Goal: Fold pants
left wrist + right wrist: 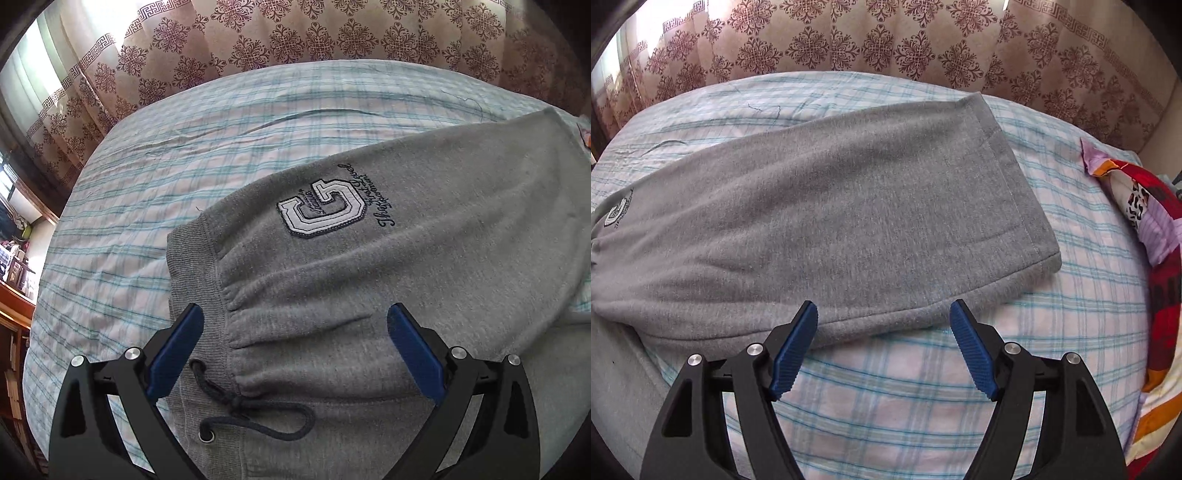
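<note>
Grey sweatpants lie flat on a plaid bedsheet, one leg laid over the other. A white letter patch sits near the ribbed waistband, and a dark drawstring trails below it. My left gripper hovers open above the waistband, nothing pinched. In the right wrist view the pants stretch toward the leg hems at the right. My right gripper stands open over the near edge of the legs, its blue fingers apart from the cloth.
A patterned curtain hangs behind the bed. A colourful pillow lies at the right edge of the sheet. Wooden shelving stands to the left of the bed.
</note>
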`<state>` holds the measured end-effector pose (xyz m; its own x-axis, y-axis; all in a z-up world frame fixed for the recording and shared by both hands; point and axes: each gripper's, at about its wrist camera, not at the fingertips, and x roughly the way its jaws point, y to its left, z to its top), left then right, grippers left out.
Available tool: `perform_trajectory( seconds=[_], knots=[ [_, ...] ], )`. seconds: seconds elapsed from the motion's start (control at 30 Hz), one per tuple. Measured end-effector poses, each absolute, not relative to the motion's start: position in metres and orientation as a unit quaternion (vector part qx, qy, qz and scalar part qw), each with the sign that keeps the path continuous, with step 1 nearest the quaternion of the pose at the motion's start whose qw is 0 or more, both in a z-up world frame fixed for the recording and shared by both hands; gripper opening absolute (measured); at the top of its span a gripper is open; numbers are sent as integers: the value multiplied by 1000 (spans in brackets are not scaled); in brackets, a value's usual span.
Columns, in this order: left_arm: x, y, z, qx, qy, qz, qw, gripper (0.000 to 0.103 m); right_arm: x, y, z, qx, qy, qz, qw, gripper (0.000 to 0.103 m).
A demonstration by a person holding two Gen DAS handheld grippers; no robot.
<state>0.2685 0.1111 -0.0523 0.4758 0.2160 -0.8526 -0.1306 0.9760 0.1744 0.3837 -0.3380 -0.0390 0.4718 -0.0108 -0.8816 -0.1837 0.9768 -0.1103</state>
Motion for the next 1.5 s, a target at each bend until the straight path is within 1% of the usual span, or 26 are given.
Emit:
perform_trajectory(
  seconds=[0.1,0.23,0.37,0.5,0.67,0.8,0.87,1.03,1.23,1.4,1.5],
  knots=[
    [261,110,-61,36,516,107,849,101,382,-345,-50,-86,526,46,845,74],
    [245,106,-56,23,516,106,849,101,365,-350,-30,-70,504,35,860,74],
    [225,85,-45,42,503,80,860,101,324,-358,-9,-47,486,31,872,74],
    [206,61,-44,65,498,52,863,101,268,-375,-5,-28,486,13,874,74],
    [187,44,-51,77,507,24,858,101,228,-415,-17,15,506,-26,862,74],
    [177,44,-62,67,523,27,849,101,232,-444,-44,27,541,-68,838,74],
    [172,48,-68,63,530,38,845,101,236,-451,-49,40,533,-68,843,76],
    [154,51,-68,60,535,42,842,101,232,-441,-37,28,522,-71,849,75],
    [136,42,-69,76,533,27,842,101,186,-410,-13,36,507,-18,861,75],
    [133,44,-70,69,532,26,843,101,149,-371,-27,31,537,37,842,75],
    [132,45,-70,66,531,25,845,101,132,-350,-42,7,554,46,831,76]
  ],
)
